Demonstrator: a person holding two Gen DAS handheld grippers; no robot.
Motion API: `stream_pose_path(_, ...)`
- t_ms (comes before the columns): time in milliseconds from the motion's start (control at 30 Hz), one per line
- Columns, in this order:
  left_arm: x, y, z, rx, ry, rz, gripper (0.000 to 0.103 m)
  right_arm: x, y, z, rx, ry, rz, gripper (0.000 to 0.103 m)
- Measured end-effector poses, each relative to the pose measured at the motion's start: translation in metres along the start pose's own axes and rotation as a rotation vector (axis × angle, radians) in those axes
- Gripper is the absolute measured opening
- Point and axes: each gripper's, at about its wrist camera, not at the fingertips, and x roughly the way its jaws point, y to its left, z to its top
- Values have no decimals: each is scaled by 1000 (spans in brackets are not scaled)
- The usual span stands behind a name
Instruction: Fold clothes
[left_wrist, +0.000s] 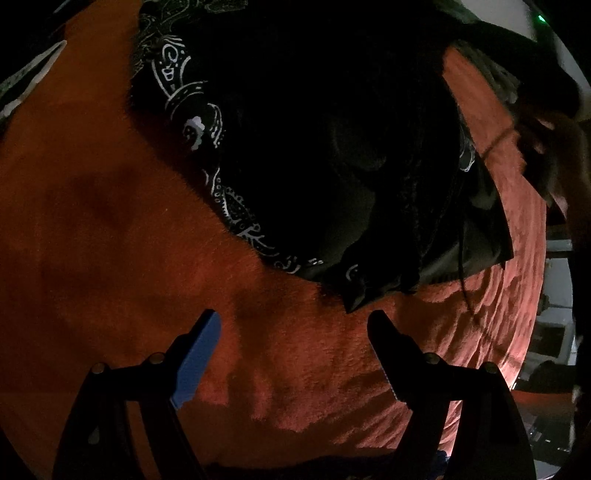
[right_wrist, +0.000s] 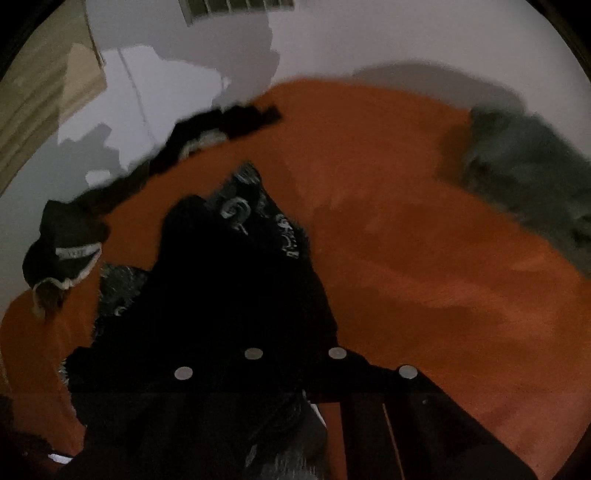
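Right now I have a black paisley garment (left_wrist: 229, 177) lying on an orange blanket (left_wrist: 92, 229), spread just ahead of my left gripper (left_wrist: 295, 354). On the left camera its patterned edge runs as a long curve from the upper left down toward the lower middle, ending in a crumpled corner just beyond the fingertips. Most of its middle is so dark that I cannot read folds or seams there, and I cannot say what kind of garment it is. A thin dark cord (left_wrist: 461, 258) hangs down along its right side.

My left gripper hovers with its jaws wide apart and nothing between them; only orange pile shows in the gap, and the blue pad (left_wrist: 199, 358) is the one fingertip surface I can see well.

On the right camera the same garment (right_wrist: 236, 280) rises as a dark mass straight up from my right gripper (right_wrist: 295, 373), its white print showing near the top. The fingers are buried in black cloth, so I cannot tell how the jaws stand or whether they hold it.

Around it lie a second dark garment (right_wrist: 62, 243) at the blanket's left edge, another dark piece (right_wrist: 221, 125) farther back, and a blurred grey-green heap (right_wrist: 524, 177) to the right. A pale wall (right_wrist: 369, 37) stands behind.
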Motion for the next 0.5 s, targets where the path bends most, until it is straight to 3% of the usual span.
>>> stream_pose_path(100, 7, -8, -5, -6, -3, 3, 83, -50, -1, -13, 26, -76, -49, 4)
stream_pose_path(500, 35, -70, -15, 129, -30, 109, 83, -204, -60, -138, 322, -43, -264, 4)
